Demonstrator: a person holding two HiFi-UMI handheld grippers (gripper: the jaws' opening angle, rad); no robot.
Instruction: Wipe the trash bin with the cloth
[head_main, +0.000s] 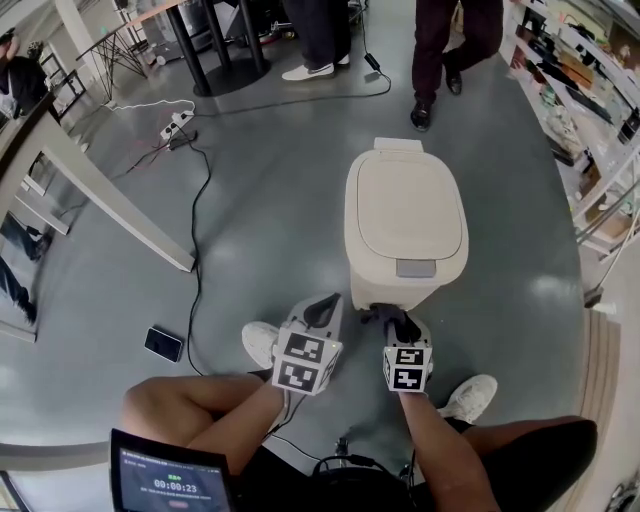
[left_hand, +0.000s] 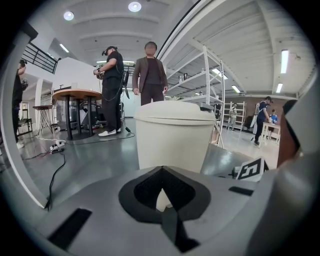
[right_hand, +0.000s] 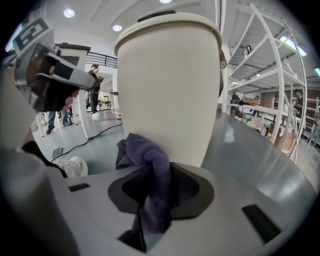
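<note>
Where it stands on the grey floor (head_main: 260, 230), the cream trash bin (head_main: 405, 215) has its lid closed. Item: right tool (right_hand: 155, 176) clamped on purple cloth (right_hand: 150, 155), at the bin's lower front. Item: left tool (left_hand: 162, 200), jaws together, empty, alongside.

One bin (head_main: 405, 215), one cloth (right_hand: 151, 167)

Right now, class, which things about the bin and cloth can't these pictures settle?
Trash bin inside: the closed lid hides it in every view.
Bin's base: left gripper view, behind the left hand-held gripper and its own body.
Whether the cloth touches the bin: right gripper view, its own folds cover that spot.
</note>
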